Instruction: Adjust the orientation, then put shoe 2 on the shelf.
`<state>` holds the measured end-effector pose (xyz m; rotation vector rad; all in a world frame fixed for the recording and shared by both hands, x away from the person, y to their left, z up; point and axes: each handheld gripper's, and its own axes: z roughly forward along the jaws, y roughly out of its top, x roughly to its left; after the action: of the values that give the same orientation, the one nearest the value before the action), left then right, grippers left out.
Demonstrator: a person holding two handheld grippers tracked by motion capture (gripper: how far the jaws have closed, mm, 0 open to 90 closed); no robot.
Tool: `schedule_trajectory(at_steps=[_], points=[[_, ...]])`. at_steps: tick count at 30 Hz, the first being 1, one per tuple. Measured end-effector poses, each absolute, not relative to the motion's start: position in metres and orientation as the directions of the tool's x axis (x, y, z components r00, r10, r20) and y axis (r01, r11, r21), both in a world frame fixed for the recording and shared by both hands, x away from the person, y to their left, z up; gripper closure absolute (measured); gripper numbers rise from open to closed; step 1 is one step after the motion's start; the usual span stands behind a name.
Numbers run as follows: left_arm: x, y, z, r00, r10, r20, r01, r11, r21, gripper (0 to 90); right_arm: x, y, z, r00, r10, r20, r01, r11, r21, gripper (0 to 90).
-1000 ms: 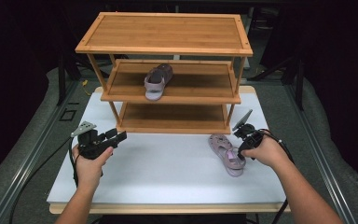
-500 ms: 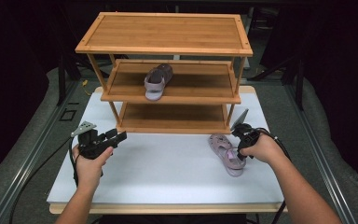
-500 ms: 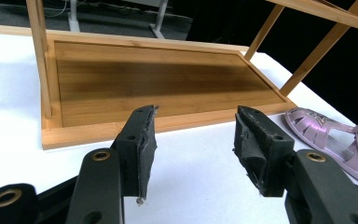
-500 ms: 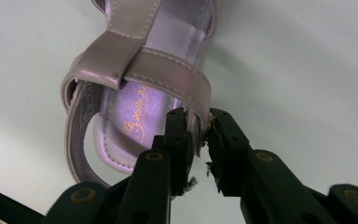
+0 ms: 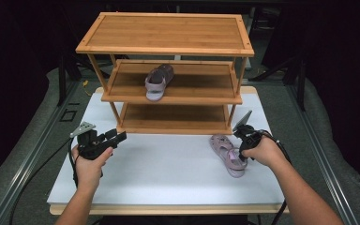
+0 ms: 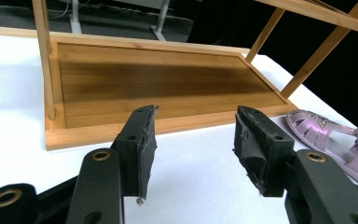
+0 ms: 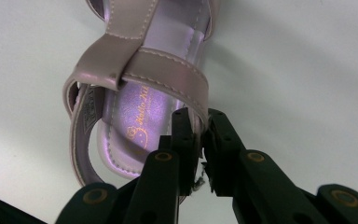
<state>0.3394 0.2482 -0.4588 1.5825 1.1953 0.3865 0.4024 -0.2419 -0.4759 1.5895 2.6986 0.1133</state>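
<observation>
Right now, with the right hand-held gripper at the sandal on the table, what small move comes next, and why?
Probably lift it slightly. The right hand-held gripper, whose jaws have just been closing, pinches the heel strap of the sandal, which lies on the white table.

A white counter [image 5: 168,173] carried a bamboo rack [image 5: 168,42] at frame centre and a purple sandal [image 5: 225,152] lower right.
</observation>
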Motion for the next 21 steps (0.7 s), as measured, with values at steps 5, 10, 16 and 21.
schedule_trajectory(at_steps=[5, 10, 16, 21], points=[[0.34, 0.249, -0.459, 0.443, 0.838, -0.319, 0.493, 0.07, 0.867, 48.2, 0.396, -0.239, -0.473, -0.505, 0.863, 0.023, 0.86, 0.501, 0.096, 83.1], [0.34, 0.25, -0.459, 0.441, 0.838, -0.322, 0.495, 0.072, 0.866, 48.2, 0.389, -0.238, -0.47, -0.495, 0.869, 0.026, 0.862, 0.487, 0.14, 83.2], [0.34, 0.25, -0.461, 0.439, 0.839, -0.321, 0.498, 0.07, 0.864, 48.2, 0.378, -0.243, -0.471, -0.482, 0.876, 0.027, 0.86, 0.467, 0.207, 83.3], [0.34, 0.25, -0.461, 0.437, 0.84, -0.322, 0.499, 0.071, 0.864, 48.2, 0.367, -0.25, -0.471, -0.468, 0.88, 0.077, 0.858, 0.433, 0.276, 83.4]])
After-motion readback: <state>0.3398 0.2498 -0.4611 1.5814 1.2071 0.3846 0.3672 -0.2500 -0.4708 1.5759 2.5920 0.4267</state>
